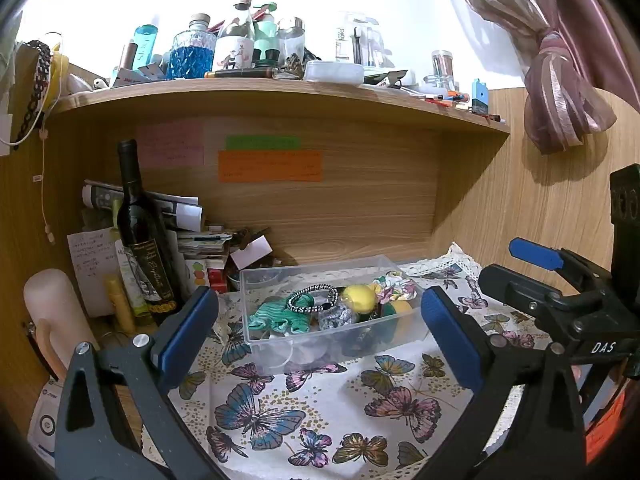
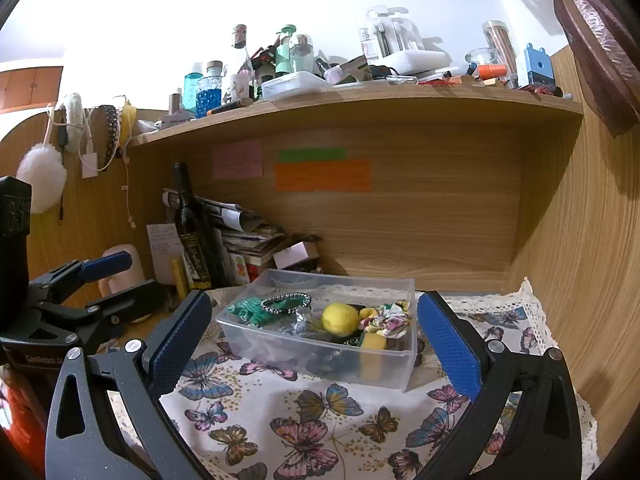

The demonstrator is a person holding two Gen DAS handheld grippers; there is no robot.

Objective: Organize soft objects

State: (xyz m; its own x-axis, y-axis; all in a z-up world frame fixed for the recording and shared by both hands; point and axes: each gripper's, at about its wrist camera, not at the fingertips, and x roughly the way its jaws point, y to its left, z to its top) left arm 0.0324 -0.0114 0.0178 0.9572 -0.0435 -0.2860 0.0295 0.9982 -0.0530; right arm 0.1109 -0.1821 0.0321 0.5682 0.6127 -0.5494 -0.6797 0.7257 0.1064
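A clear plastic box (image 1: pixel 416 330) stands on the butterfly cloth (image 1: pixel 320 408); it also shows in the right wrist view (image 2: pixel 394 372). In it lie a green knitted piece (image 1: pixel 276 314), a black-and-white hair band (image 1: pixel 314 298), a yellow ball (image 1: pixel 359 298), a floral scrunchie (image 1: pixel 394 286) and a silver scrunchie (image 1: pixel 338 316). My left gripper (image 1: pixel 320 324) is open and empty, its fingers either side of the box front. My right gripper (image 2: pixel 314 340) is open and empty, just before the box. The yellow ball (image 2: pixel 340 319) and floral scrunchie (image 2: pixel 388 318) show there too.
A dark wine bottle (image 1: pixel 144 236) and a stack of papers (image 1: pixel 200 240) stand left of the box. A pale candle (image 1: pixel 52 312) is at far left. A crowded shelf (image 1: pixel 280 90) runs overhead. Wooden walls close the back and right. The right gripper shows in the left view (image 1: pixel 560 280).
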